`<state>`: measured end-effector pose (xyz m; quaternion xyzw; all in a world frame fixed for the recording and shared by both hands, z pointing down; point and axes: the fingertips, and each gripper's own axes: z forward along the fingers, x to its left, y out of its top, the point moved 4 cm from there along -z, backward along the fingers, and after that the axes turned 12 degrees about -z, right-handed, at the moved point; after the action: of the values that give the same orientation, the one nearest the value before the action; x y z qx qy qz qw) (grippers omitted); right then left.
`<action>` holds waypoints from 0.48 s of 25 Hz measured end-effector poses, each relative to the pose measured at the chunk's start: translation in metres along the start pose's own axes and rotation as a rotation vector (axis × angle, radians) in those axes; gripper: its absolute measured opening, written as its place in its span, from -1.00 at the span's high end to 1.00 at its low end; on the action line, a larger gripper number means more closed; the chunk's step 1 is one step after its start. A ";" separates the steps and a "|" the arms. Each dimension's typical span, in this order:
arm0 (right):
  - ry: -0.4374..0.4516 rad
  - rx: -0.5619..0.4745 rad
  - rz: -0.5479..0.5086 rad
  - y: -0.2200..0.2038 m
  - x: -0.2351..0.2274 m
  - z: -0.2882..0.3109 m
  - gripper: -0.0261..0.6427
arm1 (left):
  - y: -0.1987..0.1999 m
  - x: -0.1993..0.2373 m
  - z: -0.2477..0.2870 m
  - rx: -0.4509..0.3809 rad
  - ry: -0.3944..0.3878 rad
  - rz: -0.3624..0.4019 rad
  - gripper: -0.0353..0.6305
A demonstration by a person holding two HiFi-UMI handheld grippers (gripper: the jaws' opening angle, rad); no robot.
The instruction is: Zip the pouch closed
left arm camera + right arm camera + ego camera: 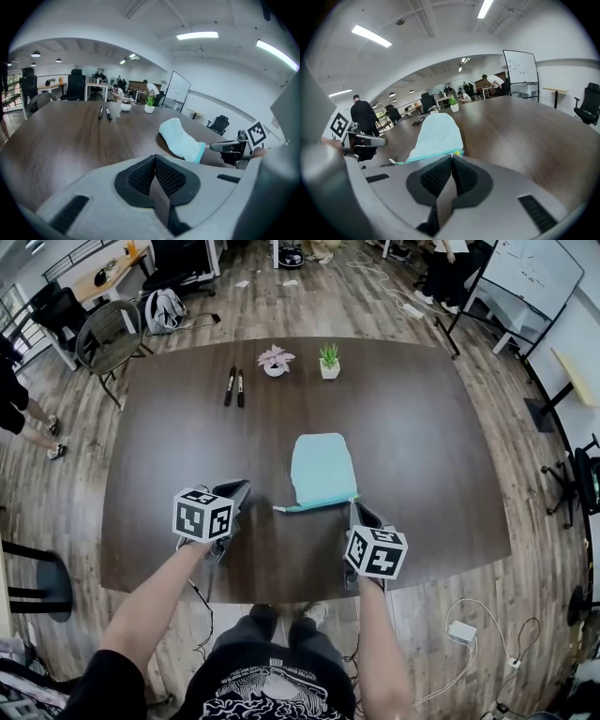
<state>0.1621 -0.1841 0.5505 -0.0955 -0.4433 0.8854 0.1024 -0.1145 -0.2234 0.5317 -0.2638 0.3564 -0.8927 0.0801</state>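
A light blue pouch [322, 468] lies flat near the middle of the dark wooden table [422, 437], its teal zipper edge toward me. A thin end of that edge sticks out to the left. My right gripper [356, 509] is shut, with its tips right at the pouch's near right corner; in the right gripper view [451, 158] the pouch [437, 133] begins just beyond the closed jaws and nothing shows between them. My left gripper [241, 488] is shut and empty, a short way left of the pouch. From the left gripper view [154, 158] the pouch [180, 138] lies ahead to the right.
Two black markers [234, 386] lie at the table's far left. A pink potted plant [276, 360] and a green one [329, 361] stand at the far edge. A chair [108, 334] stands beyond the far left corner. People stand in the room behind.
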 end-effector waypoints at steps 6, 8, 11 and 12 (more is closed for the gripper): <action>0.000 0.018 -0.007 -0.001 -0.001 -0.004 0.72 | 0.005 -0.008 -0.002 -0.018 -0.009 0.000 0.86; 0.000 0.014 -0.012 0.003 -0.001 -0.008 0.72 | 0.008 -0.013 -0.004 -0.034 -0.012 0.004 0.86; -0.011 -0.007 -0.028 0.013 -0.004 -0.016 0.72 | 0.019 -0.023 -0.007 -0.066 -0.016 0.008 0.86; -0.012 -0.016 -0.036 0.018 -0.004 -0.019 0.72 | 0.023 -0.025 -0.009 -0.076 -0.017 0.009 0.86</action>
<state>0.1690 -0.1813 0.5255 -0.0829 -0.4525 0.8805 0.1146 -0.0988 -0.2263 0.5005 -0.2725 0.3905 -0.8760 0.0768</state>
